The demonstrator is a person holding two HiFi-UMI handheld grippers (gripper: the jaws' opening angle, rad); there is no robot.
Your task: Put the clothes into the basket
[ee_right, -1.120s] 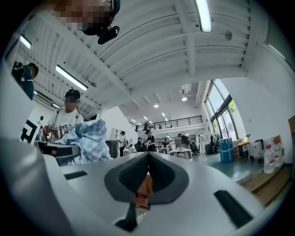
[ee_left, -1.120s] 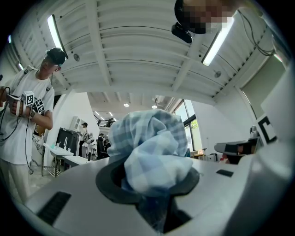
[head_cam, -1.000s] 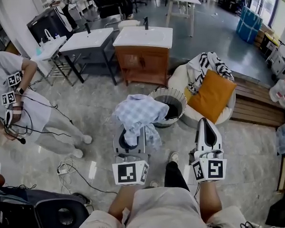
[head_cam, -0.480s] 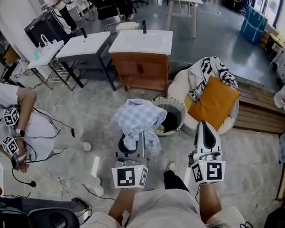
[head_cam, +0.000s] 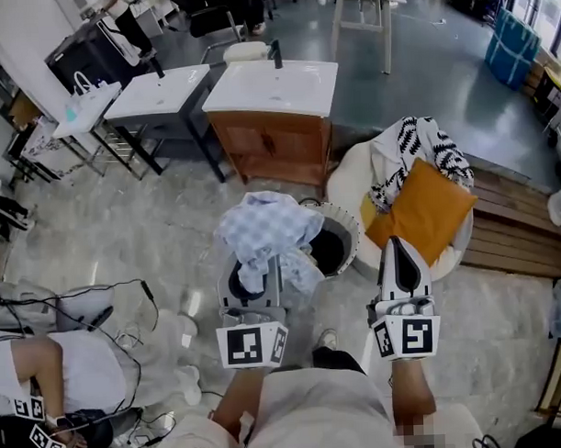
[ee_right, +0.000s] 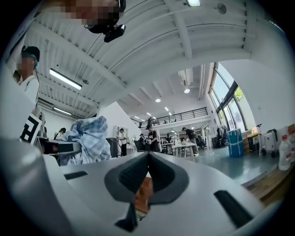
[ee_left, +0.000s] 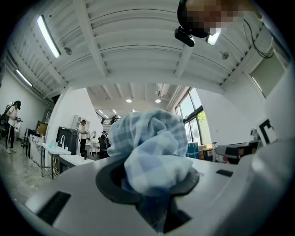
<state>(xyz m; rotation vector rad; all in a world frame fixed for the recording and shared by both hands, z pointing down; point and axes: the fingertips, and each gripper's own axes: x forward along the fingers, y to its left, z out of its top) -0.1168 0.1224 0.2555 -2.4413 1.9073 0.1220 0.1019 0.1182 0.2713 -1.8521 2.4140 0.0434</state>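
A crumpled blue-and-white checked cloth (head_cam: 265, 232) is held up in my left gripper (head_cam: 256, 270), whose jaws are shut on it. The bunched cloth (ee_left: 150, 150) fills the middle of the left gripper view and hides the fingertips of the left gripper (ee_left: 154, 193). Just beyond and to the right of the cloth stands the round basket (head_cam: 352, 227), with a pale rim and a dark inside; the cloth overlaps its left edge. My right gripper (head_cam: 398, 253) is level beside it, shut and holding nothing. In the right gripper view the right gripper (ee_right: 147, 161) has its jaws together, with the cloth (ee_right: 90, 138) at the left.
Behind the basket is a wooden vanity with a white basin (head_cam: 271, 88), and a second sink (head_cam: 156, 90) to its left. A white beanbag with an orange cushion (head_cam: 425, 209) and a black-and-white patterned cloth (head_cam: 425, 142) sits right of the basket. A wooden bench (head_cam: 515, 236) is at the far right. A person (head_cam: 47, 392) and cables (head_cam: 127, 297) are at lower left.
Both grippers have advanced together towards the basket, which now lies closer to the held cloth. The person at the left has slid down to the frame's lower left.
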